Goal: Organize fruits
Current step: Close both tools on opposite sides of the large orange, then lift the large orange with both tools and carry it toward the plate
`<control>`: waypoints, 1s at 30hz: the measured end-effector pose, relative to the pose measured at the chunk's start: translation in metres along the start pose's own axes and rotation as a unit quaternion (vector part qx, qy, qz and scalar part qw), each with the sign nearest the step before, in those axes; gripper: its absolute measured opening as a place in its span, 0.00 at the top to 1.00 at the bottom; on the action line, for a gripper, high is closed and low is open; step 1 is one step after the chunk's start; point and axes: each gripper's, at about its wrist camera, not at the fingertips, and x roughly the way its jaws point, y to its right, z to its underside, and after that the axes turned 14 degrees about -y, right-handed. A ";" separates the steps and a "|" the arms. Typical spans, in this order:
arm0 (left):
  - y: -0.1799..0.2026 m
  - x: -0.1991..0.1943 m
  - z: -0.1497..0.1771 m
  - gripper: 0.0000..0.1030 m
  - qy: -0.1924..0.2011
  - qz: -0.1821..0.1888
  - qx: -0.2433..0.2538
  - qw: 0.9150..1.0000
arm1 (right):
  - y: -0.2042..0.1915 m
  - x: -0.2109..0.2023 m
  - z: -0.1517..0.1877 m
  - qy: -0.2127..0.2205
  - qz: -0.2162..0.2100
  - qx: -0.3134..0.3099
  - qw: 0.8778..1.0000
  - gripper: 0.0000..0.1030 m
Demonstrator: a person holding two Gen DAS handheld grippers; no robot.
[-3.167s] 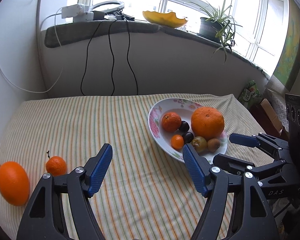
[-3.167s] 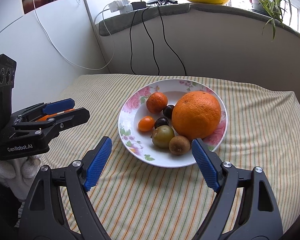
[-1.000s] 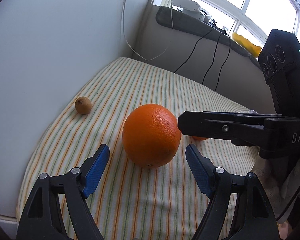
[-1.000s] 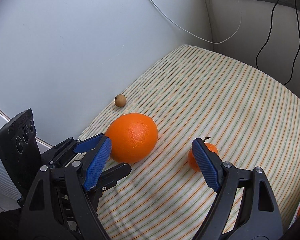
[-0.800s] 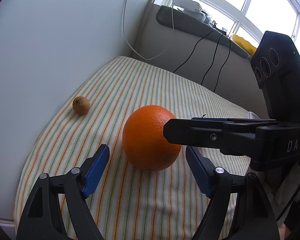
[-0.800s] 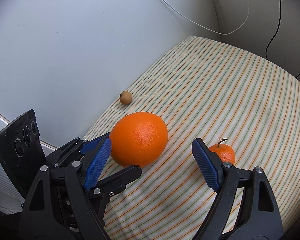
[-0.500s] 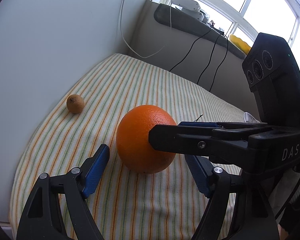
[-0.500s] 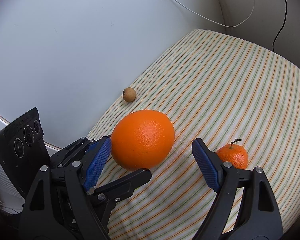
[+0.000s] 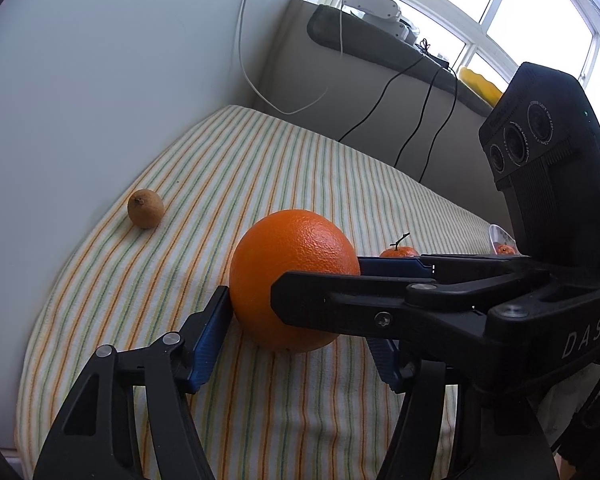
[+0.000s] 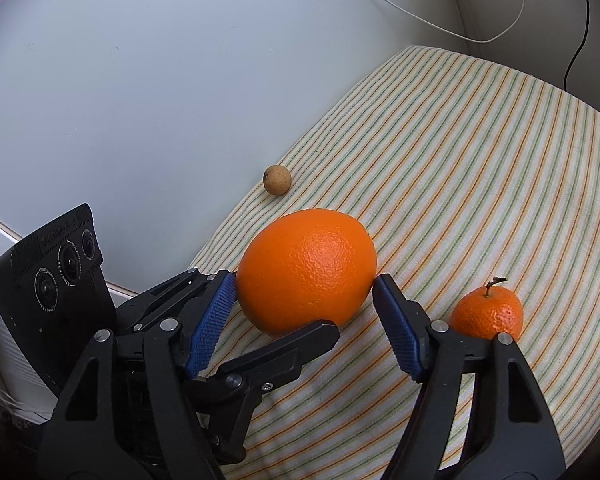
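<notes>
Two grippers are meeting around one large orange point(image 9: 294, 280) point(image 10: 306, 270), which is sitting on the striped cloth point(image 9: 260, 168) point(image 10: 480, 168). Seen from the right wrist, the right gripper point(image 10: 304, 320) is straddling the orange with its jaws wide apart, the blue pad point(image 10: 212, 318) at 9 o'clock lying against the peel and the other pad at 3 o'clock just reaching the skin; whether it is pressing cannot be told. Seen from the left wrist, the left gripper point(image 9: 296, 340) is likewise spread wide, its left pad point(image 9: 210, 340) touching the orange at 8 o'clock, while its right pad is mostly hidden behind the other tool's black finger, so a firm hold cannot be confirmed. Crossing in from 3 o'clock, the right gripper's fingers are lying across the fruit's front. Off at 4 o'clock from the orange, a small stemmed mandarin point(image 10: 487, 312) point(image 9: 398, 251) is resting apart, and a little brown fruit point(image 10: 277, 179) point(image 9: 145, 209) is lying at 11 o'clock near the cloth's edge by the wall.
</notes>
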 end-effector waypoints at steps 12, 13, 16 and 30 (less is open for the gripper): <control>0.026 -0.003 -0.010 0.39 0.010 0.004 0.024 1.000 | 0.007 -0.028 0.014 0.027 -0.001 0.004 1.000 0.28; 0.031 -0.003 -0.011 0.39 0.012 0.004 0.027 1.000 | 0.008 -0.032 0.016 0.030 0.000 0.005 1.000 0.28; 0.044 -0.003 -0.016 0.39 0.015 0.008 0.039 0.999 | 0.011 -0.043 0.020 0.042 0.005 0.007 0.999 0.28; 0.124 0.009 -0.034 0.39 0.016 0.040 0.098 0.994 | 0.040 -0.110 0.054 0.094 0.040 0.034 0.994 0.28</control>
